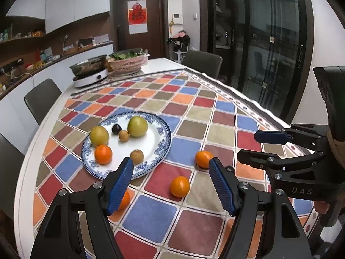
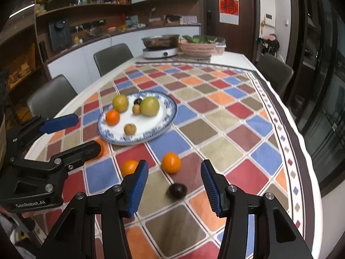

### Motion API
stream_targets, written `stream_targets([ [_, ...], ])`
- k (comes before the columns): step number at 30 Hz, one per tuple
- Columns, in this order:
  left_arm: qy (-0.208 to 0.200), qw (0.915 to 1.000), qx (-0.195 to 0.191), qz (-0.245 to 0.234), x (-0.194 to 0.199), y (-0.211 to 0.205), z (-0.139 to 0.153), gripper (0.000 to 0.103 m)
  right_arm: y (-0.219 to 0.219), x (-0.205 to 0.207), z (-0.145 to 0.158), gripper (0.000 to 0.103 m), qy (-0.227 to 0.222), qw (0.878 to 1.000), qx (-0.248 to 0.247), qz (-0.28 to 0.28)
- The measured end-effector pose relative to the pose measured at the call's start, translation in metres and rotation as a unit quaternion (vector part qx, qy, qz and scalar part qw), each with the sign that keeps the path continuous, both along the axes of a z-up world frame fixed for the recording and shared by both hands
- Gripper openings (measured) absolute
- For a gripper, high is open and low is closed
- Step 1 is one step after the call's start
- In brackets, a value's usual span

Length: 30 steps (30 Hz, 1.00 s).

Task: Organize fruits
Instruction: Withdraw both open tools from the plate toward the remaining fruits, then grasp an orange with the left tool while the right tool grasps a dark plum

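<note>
Left gripper (image 1: pixel 170 185) is hanging over the checkered tablecloth (image 1: pixel 151 215) with its jaws standing well apart and nothing in them. One orange (image 1: pixel 124 199) is peeking out from behind its left finger, and another orange (image 1: pixel 180 186) is sitting on the cloth right in the gap ahead of the tips. The blue-rimmed plate (image 1: pixel 163 138), already carrying two green fruits, an orange, two small brown ones and a dark one, is lying ahead and off to that gripper's left.

Right gripper (image 2: pixel 174 181) is also empty, jaws parted a fair bit. A dark round fruit (image 2: pixel 176 191) is resting between its tips, not touched, with a third orange (image 2: pixel 171 162) just beyond it.

Looks like both are lining up for a pickup. Next move probably calls for dropping lower so the pads straddle each fruit, then squeezing gently since round fruit could roll away.
</note>
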<state>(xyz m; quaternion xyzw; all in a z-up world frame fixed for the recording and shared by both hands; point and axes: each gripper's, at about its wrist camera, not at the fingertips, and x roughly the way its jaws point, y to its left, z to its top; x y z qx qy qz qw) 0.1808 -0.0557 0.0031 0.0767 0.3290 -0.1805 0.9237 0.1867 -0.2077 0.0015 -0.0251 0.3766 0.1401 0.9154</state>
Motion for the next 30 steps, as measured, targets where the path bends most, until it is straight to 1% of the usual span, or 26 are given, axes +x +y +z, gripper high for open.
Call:
stream_targets([
  [8, 0.033, 0.9991, 0.018, -0.017, 0.014, -0.007, -0.035, 0.072, -0.005, 0.004, -0.037, 0.051, 0.040, 0.999, -0.002, -0.009],
  [15, 0.064, 0.9974, 0.021, -0.024, 0.029, -0.011, -0.058, 0.070, -0.006, 0.015, -0.059, 0.051, 0.064, 0.998, 0.003, -0.011],
  [21, 0.093, 0.9952, 0.010, -0.030, 0.040, -0.013, -0.072, 0.058, -0.003, 0.020, -0.073, 0.050, 0.079, 0.997, 0.007, -0.007],
  [23, 0.103, 0.9941, 0.004, -0.034, 0.042, -0.015, -0.075, 0.050, -0.002, 0.022, -0.076, 0.044, 0.083, 0.996, 0.008, -0.006],
  [25, 0.107, 0.9937, 0.003, -0.036, 0.042, -0.016, -0.078, 0.047, -0.002, 0.024, -0.078, 0.044, 0.086, 0.996, 0.011, -0.005],
  [27, 0.110, 0.9932, 0.006, -0.040, 0.043, -0.019, -0.080, 0.039, -0.002, 0.026, -0.080, 0.042, 0.088, 0.996, 0.012, -0.004],
  [28, 0.111, 0.9929, 0.007, -0.041, 0.043, -0.019, -0.081, 0.035, -0.001, 0.026, -0.081, 0.039, 0.089, 0.996, 0.016, -0.001],
  [30, 0.113, 0.9925, 0.009, -0.044, 0.043, -0.021, -0.082, 0.031, 0.000, 0.026, -0.081, 0.036, 0.089, 0.996, 0.017, 0.002],
])
